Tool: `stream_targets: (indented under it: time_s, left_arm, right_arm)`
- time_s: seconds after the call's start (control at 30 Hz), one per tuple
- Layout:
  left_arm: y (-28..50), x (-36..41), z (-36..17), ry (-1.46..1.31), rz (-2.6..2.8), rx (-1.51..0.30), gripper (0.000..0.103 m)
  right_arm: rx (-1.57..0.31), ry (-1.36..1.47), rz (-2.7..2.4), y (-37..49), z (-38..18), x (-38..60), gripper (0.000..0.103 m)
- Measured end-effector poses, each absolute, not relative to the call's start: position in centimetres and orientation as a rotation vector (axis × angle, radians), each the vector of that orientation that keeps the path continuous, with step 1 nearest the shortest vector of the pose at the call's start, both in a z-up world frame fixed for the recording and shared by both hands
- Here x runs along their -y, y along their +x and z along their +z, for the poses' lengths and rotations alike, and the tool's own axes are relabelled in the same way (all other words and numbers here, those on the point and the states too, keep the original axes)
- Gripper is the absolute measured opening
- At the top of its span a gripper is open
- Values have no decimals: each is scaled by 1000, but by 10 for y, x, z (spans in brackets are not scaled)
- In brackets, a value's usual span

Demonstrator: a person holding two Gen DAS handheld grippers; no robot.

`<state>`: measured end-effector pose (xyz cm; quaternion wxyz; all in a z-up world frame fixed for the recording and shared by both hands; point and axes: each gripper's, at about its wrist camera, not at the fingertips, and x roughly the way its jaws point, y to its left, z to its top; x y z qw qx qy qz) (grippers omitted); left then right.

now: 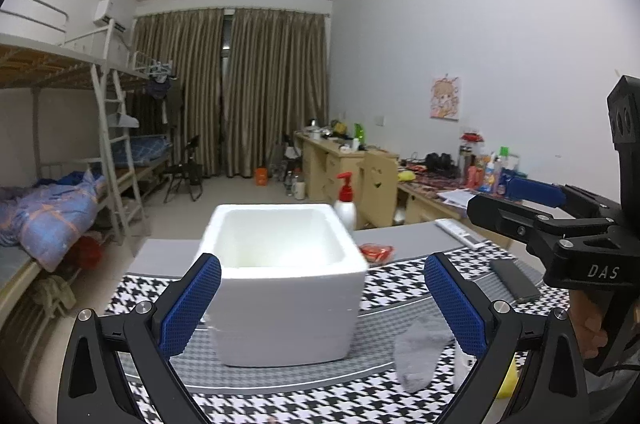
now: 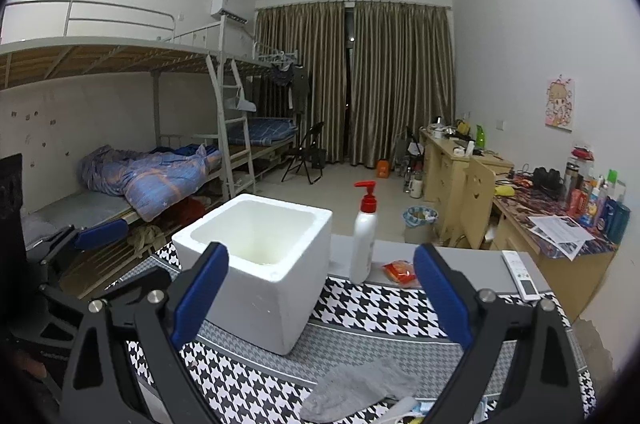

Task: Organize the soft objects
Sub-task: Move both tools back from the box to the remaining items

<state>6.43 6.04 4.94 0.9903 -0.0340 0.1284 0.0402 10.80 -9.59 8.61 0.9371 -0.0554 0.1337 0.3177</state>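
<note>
A: So what's on the bench [image 2: 352, 336]?
B: Checkered cloth, a white foam box [image 2: 256, 264], and a grey sock [image 2: 356, 390] lying loose in front of it. Dorm room, bunk beds [image 2: 120, 128] behind.
A: Claws?
B: Left claw [image 1: 320, 308] and right claw [image 2: 320, 300] both wide, nothing in them.

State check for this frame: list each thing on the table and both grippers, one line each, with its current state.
Foam box: upright, open-topped, looks empty.
Grey sock: lying crumpled on the houndstooth cloth, outside the box.
Pump bottle: upright, beside the box.
Red packet: lying flat near the bottle.
Remote: lying flat.
Left gripper: open, empty.
Right gripper: open, empty.
</note>
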Motion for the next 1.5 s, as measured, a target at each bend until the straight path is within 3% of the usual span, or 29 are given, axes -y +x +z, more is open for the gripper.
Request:
stream_targets:
  time_s: [1.5]
  left_arm:
    - [130, 18, -4, -36, -157, -463, 102]
  right_arm:
    - [-377, -9, 305, 111, 20, 222, 96]
